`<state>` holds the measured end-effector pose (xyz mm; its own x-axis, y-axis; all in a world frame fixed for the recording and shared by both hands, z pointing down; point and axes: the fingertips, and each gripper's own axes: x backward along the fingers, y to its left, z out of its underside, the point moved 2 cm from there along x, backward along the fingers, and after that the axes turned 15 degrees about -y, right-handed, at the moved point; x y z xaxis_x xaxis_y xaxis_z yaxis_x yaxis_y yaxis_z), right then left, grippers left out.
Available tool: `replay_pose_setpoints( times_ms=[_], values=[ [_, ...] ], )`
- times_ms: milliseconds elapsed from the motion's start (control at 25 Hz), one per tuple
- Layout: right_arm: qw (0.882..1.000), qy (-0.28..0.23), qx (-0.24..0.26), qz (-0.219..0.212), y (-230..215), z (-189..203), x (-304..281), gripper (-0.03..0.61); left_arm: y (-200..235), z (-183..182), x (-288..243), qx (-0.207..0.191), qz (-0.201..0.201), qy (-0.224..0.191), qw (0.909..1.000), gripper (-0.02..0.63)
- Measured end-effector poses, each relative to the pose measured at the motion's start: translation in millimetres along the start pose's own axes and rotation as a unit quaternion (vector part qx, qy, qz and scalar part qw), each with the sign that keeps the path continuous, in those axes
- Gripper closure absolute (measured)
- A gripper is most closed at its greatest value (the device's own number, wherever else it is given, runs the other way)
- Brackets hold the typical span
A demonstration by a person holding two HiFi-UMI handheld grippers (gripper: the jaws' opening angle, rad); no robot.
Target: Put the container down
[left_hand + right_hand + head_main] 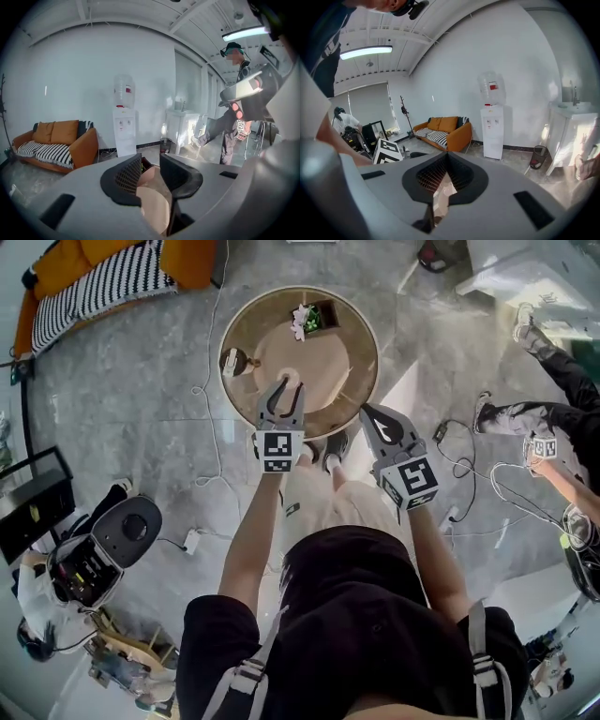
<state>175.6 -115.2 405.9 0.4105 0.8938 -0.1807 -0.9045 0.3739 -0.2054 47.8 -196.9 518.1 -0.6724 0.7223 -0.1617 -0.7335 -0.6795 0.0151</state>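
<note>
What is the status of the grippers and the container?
Left gripper open, empty. Right gripper shut, empty. No container held; potted plant sits on round table. Nothing in the way.

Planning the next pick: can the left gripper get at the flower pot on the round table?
Probably yes. The left gripper hangs open over the round table, and only bare tabletop lies between it and the flower pot at the far rim.

Both forearms [251, 540] extend forward, side by side. The left gripper [282, 390] has its jaws apart with nothing between them. The right gripper [367, 413] has its jaws closed tip to tip, holding nothing.
</note>
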Motion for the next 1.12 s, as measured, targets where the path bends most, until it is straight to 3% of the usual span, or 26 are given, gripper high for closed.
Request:
replay_pose_setpoints(
  times_ms=[480,1120],
  values=[
    [0.999,-0.045,0.020,-0.022,4.4,-45.0,40.5,0.574,-37.7,-80.5,51.0,0.001,-0.037,-0.037,0.9986,0.560],
    [0.997,-0.073,0.022,-0.023,26.4,-60.4,46.1,0.574,-47.0,-146.0,100.4,0.019,-0.025,-0.087,0.9957,0.595]
  ],
)
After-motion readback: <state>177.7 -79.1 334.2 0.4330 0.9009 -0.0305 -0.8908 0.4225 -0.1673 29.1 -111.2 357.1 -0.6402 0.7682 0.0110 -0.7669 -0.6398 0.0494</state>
